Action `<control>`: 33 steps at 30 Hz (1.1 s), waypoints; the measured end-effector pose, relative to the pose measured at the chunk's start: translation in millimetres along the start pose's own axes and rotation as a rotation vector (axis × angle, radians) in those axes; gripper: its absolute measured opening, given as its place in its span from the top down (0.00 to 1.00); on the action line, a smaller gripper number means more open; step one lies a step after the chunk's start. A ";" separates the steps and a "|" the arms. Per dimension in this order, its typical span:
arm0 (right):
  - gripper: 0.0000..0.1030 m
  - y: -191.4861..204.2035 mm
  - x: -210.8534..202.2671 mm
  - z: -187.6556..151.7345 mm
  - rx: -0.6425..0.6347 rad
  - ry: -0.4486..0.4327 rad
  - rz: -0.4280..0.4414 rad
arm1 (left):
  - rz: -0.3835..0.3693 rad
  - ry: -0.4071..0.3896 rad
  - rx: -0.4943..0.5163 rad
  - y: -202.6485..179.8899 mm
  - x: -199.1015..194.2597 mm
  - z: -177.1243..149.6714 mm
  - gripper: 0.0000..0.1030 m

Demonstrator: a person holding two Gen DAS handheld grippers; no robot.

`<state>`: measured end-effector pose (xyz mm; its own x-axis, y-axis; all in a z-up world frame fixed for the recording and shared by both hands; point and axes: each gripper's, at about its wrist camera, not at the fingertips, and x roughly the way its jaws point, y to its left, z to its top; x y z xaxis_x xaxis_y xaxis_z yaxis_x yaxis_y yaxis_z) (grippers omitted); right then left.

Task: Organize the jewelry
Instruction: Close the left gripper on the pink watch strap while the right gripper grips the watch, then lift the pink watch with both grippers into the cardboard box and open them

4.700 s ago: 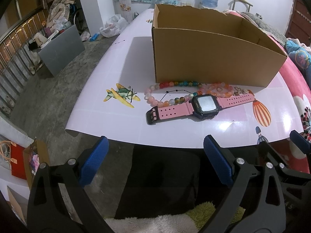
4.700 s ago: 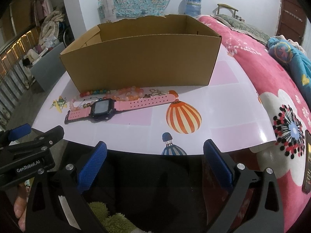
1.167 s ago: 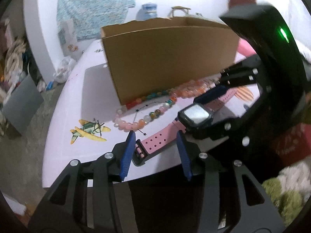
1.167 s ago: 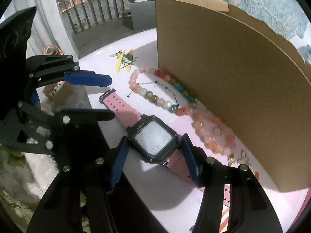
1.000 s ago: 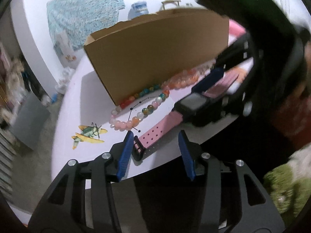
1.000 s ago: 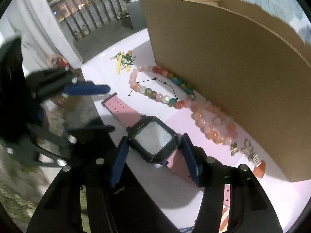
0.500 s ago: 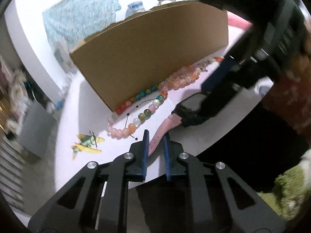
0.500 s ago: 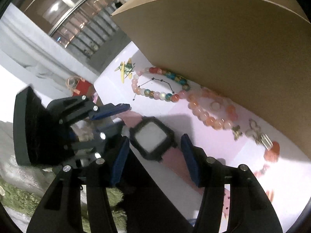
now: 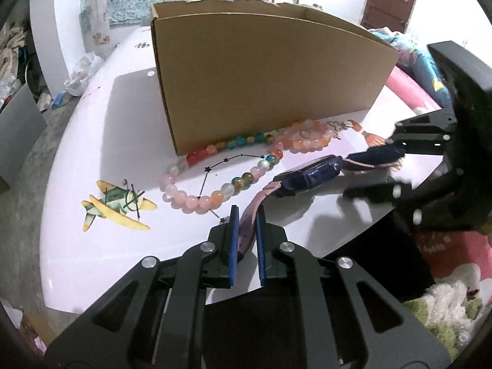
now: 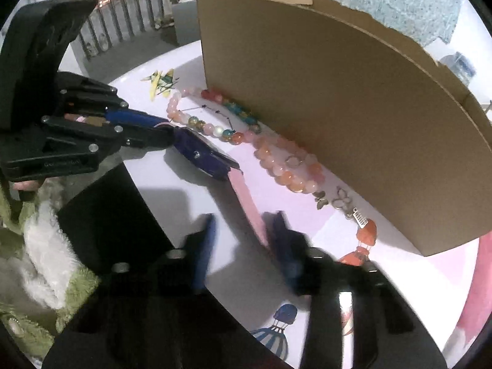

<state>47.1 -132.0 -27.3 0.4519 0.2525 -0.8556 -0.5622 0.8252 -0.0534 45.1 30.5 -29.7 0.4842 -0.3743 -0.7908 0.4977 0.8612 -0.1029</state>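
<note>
The pink watch (image 9: 310, 175) is lifted just above the desk (image 9: 107, 141), one strap clamped in the left gripper (image 9: 246, 236). The right gripper (image 10: 243, 246) is closing around the other strap. The watch could slip out and be dropped.

Both views are brightly lit from above; the white tabletop (image 9: 101, 141) is nearly blown out; soft shadows are cast beside the cardboard box (image 9: 264, 83) (its edges bowed by fisheye distortion); the right gripper (image 10: 243, 246) is motion-blurred; corners are vignetted black.
</note>
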 end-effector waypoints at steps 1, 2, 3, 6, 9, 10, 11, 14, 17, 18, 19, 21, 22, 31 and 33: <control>0.92 -0.7 -0.4 -0.1 0.010 -0.008 -0.019 | 0.013 -0.004 0.003 -4.4 0.9 0.2 0.91; 0.93 -1.5 -1.3 -1.5 0.017 -0.019 -0.040 | 0.021 -0.013 0.007 -5.6 1.8 2.7 0.91; 0.94 -1.7 -2.9 -2.1 0.030 -0.037 -0.059 | 0.033 -0.023 0.011 -7.4 0.9 4.4 0.93; 0.96 3.6 -11.9 -1.1 0.038 -0.082 -0.109 | 0.056 -0.061 0.031 -15.8 -11.2 4.8 0.97; 0.96 13.7 -34.6 4.5 0.020 -0.146 -0.176 | 0.089 -0.119 0.065 -23.9 -34.3 10.3 0.97; 0.96 16.2 -46.1 6.6 0.015 -0.175 -0.196 | 0.091 -0.143 0.070 -24.9 -44.6 13.3 0.97; 0.96 18.3 -56.5 9.9 0.014 -0.204 -0.210 | 0.090 -0.171 0.074 -27.3 -54.7 18.2 0.97; 0.96 17.7 -96.4 29.6 0.006 -0.316 -0.270 | 0.103 -0.264 0.100 -32.8 -88.6 40.0 0.97; 0.96 1.1 -123.7 56.1 -0.006 -0.390 -0.309 | 0.115 -0.347 0.135 -35.5 -112.5 73.8 0.97; 0.96 -7.6 -127.9 66.7 -0.004 -0.398 -0.308 | 0.114 -0.368 0.143 -34.9 -116.9 91.4 0.97; 0.96 -16.8 -130.4 77.4 -0.003 -0.398 -0.300 | 0.111 -0.378 0.144 -32.9 -118.9 102.1 0.97; 0.96 -44.7 -124.6 104.4 0.013 -0.360 -0.263 | 0.101 -0.370 0.138 -27.3 -110.5 134.4 0.97; 0.96 -60.2 -120.7 114.2 0.029 -0.331 -0.229 | 0.097 -0.334 0.128 -21.3 -100.9 149.7 0.97; 0.96 -160.3 9.1 181.4 0.169 0.123 0.024 | 0.028 0.144 0.015 34.0 41.6 225.0 0.97; 0.96 -172.3 35.6 190.4 0.173 0.201 0.062 | 0.033 0.194 0.020 39.2 59.3 224.6 0.97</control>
<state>292.0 -169.0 49.4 0.2641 0.2142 -0.9404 -0.4502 0.8897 0.0762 254.9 -35.1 54.9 0.3536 -0.2705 -0.8954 0.4989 0.8643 -0.0641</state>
